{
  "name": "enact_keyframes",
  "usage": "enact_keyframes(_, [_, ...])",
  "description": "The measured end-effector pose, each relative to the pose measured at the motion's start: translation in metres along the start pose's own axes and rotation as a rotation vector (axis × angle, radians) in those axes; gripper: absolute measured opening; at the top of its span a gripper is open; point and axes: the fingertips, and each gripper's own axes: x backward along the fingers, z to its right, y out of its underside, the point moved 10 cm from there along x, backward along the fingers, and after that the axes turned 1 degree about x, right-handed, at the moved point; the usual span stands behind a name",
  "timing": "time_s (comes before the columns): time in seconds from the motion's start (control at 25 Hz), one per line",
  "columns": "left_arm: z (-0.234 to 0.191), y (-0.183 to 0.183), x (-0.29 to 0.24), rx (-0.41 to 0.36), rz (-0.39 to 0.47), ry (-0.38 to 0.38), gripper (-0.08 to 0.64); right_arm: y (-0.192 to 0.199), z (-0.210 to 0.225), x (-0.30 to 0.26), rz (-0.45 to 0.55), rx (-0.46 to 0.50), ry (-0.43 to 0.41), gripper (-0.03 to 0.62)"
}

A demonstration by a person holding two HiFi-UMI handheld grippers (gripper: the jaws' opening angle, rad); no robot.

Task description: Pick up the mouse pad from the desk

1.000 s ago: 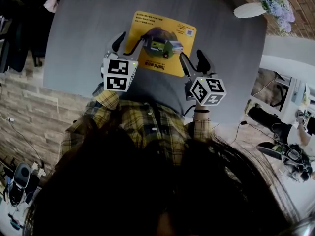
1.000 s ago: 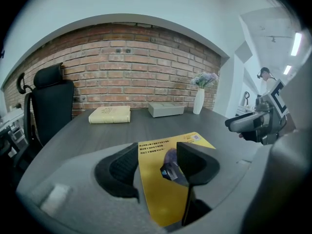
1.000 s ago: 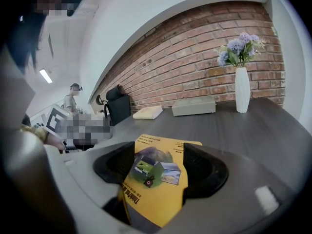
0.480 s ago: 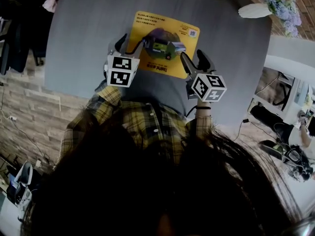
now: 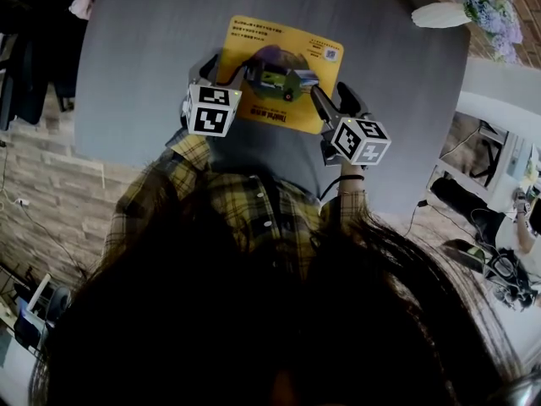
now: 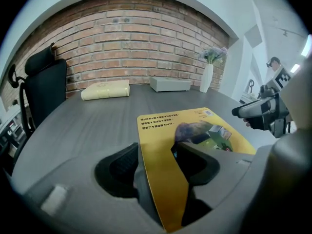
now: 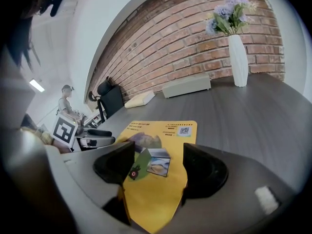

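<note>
Mouse pad lies flat on the grey counter, its near edge running from the left tongs at one near corner to the right tongs at the other, so neither hand is nearer. Both tongs stand open and empty, a pad corner showing in each gap. Bare counter surrounds the pad, with the white vase well apart, so lifting room looks free.
</note>
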Motion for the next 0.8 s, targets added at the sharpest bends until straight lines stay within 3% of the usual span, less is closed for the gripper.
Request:
enact_keyframes(0.44, [-0.003, 0.009, -0.017, 0.008, -0.062, -0.014, 0.247, 0.005, 0.014, -0.006, -0.025, -0.070, -0.013, 0.288])
enact_keyframes(0.8, [-0.005, 0.010, -0.019, 0.021, -0.075, -0.003, 0.253, 0.005, 0.027, -0.006, -0.008, -0.204, -0.055, 0.288])
